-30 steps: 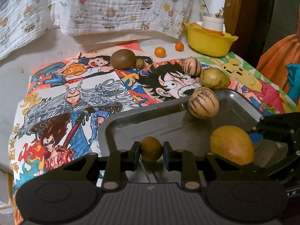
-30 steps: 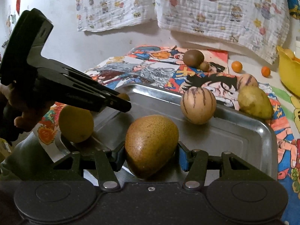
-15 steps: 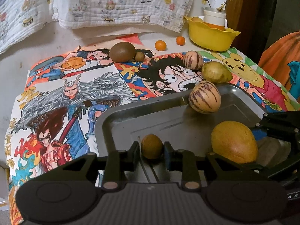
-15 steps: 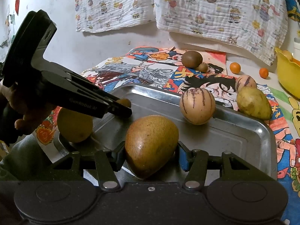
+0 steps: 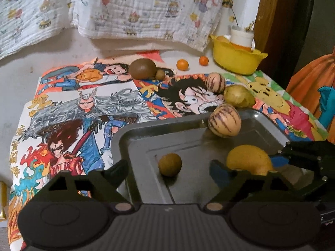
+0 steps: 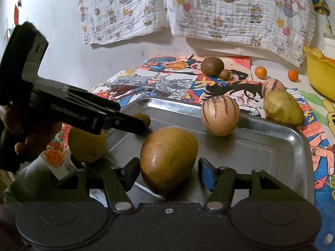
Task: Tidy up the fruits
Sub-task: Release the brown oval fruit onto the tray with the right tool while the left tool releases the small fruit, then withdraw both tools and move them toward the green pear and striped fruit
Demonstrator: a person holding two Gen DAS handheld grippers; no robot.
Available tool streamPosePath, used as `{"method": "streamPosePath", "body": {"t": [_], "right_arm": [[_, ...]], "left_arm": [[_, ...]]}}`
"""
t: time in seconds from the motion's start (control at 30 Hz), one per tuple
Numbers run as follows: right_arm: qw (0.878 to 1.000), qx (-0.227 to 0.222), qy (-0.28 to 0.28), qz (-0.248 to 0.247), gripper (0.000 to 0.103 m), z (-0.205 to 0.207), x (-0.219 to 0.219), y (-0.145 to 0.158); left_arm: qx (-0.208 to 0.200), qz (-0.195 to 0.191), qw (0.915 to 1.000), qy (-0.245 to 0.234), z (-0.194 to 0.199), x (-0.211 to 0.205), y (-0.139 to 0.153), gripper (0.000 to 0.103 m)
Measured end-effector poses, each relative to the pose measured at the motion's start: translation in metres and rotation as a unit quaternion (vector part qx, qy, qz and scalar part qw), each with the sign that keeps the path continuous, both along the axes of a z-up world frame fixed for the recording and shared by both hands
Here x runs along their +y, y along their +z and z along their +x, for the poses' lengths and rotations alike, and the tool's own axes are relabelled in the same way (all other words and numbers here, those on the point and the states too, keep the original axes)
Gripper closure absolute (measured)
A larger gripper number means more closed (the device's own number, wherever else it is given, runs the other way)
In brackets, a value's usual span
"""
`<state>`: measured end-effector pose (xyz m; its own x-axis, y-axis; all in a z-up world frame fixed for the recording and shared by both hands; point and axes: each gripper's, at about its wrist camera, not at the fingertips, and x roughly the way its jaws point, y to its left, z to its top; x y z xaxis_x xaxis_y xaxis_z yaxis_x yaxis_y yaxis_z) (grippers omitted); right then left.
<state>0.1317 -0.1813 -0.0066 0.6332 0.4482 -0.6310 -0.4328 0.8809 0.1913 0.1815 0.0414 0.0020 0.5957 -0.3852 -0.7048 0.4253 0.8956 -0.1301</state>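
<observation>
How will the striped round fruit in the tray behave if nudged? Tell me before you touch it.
The striped fruit looks nearly round and smooth, so it would probably roll across the flat metal tray. It sits near the far rim, which may stop it that way. Its skin looks glossy, so fingers might slip.

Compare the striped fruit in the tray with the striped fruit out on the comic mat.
Place: the striped fruit in the tray rests against the far wall of the metal tray; the striped fruit on the mat lies outside it, on the comic mat.
Neighbours: the mat one sits right by a greenish fruit; the tray one stands alone.
Apparent size: the tray one looks larger, though it is nearer.
Both are pale with dark purple stripes.
</observation>
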Motion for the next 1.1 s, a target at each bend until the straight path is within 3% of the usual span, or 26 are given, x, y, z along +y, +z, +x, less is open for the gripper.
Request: {"method": "streamPosePath", "body": {"t": [0.17,0.4,0.63,0.9,1.0,1.1], "right_arm": [[1.0,-0.003,0.007,0.003,0.021,-0.007,-0.001,0.002],[1.0,-0.017,0.017,-0.007,0.01,-0.02,0.001,0.005],[0.999,-0.025,0.022,-0.011,0.002,-0.029,-0.002,0.01],[1.0,-0.008,0.027,-0.012,0.001,-0.038,-0.012,0.007],[0.999,-0.012,0.023,-0.029,0.001,-0.042,-0.015,0.006],[0.999,-0.014,0.014,-0.035,0.001,-0.044,-0.019,0.007]], "left_arm": [[-0.032,-0.01,0.9994,0.01,-0.013,0.01,0.009,0.001],[-0.056,0.0,0.9982,0.021,-0.033,0.022,0.011,0.001],[-0.087,0.028,0.9957,-0.011,-0.06,0.026,0.01,0.001],[-0.121,0.099,0.983,-0.096,-0.093,0.022,0.005,0.001],[-0.115,0.12,0.981,-0.1,-0.094,0.022,0.003,0.001],[-0.099,0.117,0.9824,-0.107,-0.092,0.026,0.004,0.001]]}}
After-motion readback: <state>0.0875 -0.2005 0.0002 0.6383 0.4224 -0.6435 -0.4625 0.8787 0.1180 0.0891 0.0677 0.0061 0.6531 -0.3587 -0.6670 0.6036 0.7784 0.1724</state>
